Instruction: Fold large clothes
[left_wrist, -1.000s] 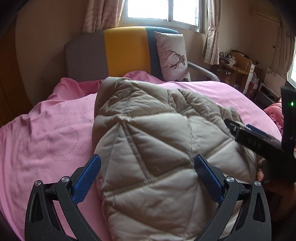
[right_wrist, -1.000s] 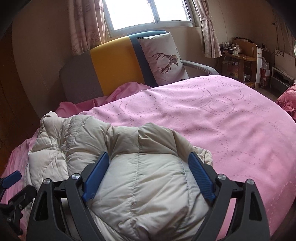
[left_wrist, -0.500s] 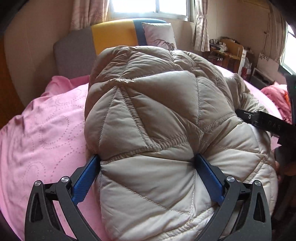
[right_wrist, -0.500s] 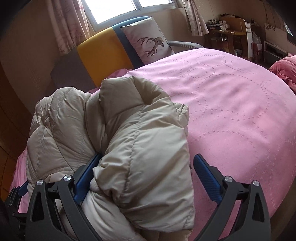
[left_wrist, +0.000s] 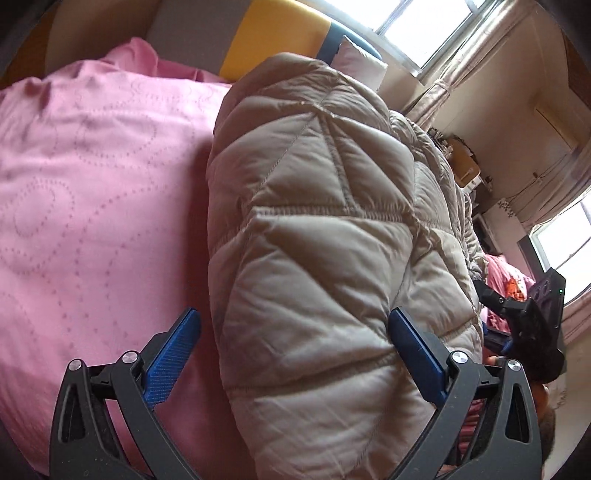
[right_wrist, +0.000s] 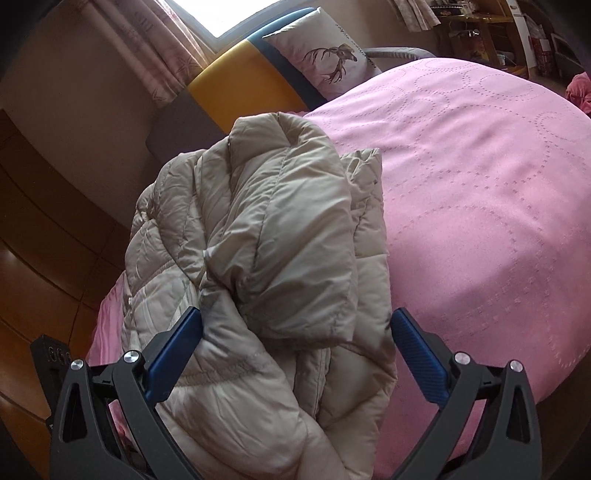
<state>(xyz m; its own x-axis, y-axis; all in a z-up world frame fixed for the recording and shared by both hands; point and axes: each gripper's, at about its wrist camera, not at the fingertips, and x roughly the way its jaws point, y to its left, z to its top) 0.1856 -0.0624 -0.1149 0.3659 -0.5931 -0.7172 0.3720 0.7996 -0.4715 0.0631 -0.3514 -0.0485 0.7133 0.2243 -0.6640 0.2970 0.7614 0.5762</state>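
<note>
The quilted jacket (left_wrist: 325, 258) hides the jaws' contact and spills past bottom edges.

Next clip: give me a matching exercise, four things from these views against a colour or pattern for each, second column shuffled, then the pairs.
Things:
1. puffer jacket
2. bedspread
3. pillow
4. claw pads

Descriptions:
A. pink with dotted circles
B. blue, ribbed
C. beige, quilted
D. pale with a deer print

Pairs: 1-C, 2-A, 3-D, 4-B
</note>
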